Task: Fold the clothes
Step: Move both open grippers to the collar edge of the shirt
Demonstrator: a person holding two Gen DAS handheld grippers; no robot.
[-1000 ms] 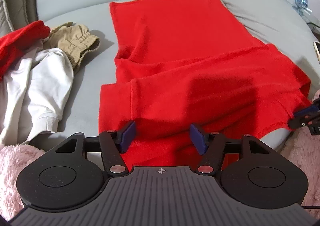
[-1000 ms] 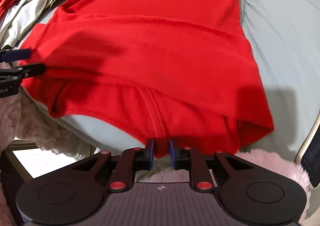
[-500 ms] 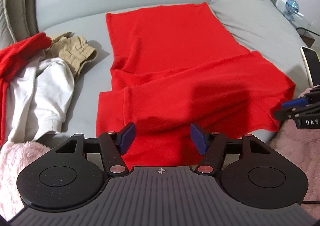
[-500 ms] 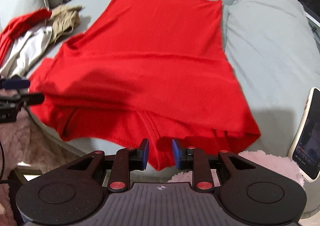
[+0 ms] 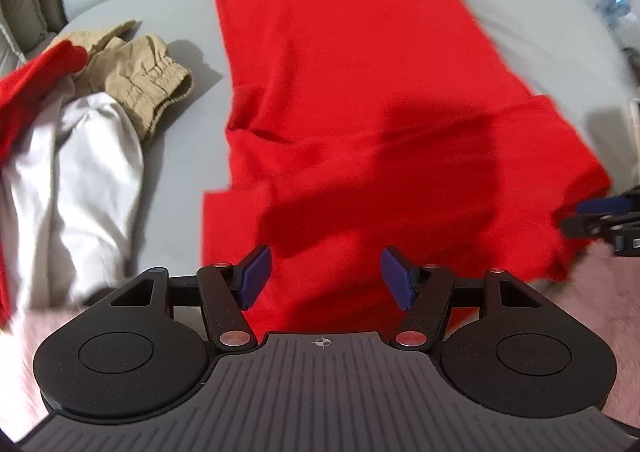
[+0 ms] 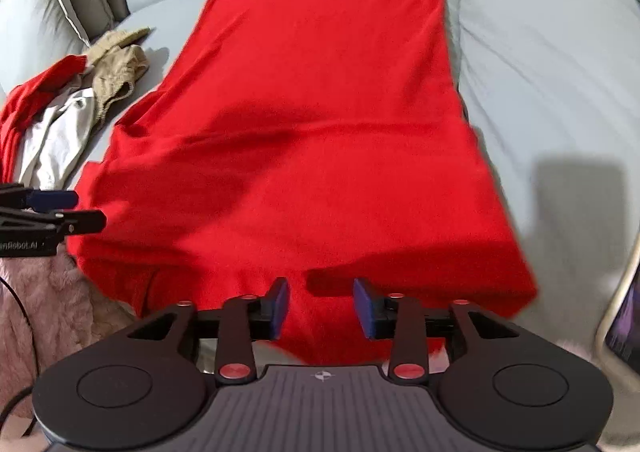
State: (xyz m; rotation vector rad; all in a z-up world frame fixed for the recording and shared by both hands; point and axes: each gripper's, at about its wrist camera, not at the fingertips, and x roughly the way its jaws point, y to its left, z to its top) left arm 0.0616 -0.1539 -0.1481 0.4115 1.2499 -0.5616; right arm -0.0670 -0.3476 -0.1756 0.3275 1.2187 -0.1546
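The red garment is spread on the grey sofa, long axis running away from both cameras, near end folded across. Tan trousers and a white garment are piled left. The left hand-held gripper is held wide and empty; the right hand-held gripper's jaws, just opening, are clear of the hem.

My left gripper is matte black with blue pads. My right gripper matches, showing red pivot screws.

Grey sofa seat | backrest cushions at left rear | pink fluffy rug in front | shadows cast on seat.
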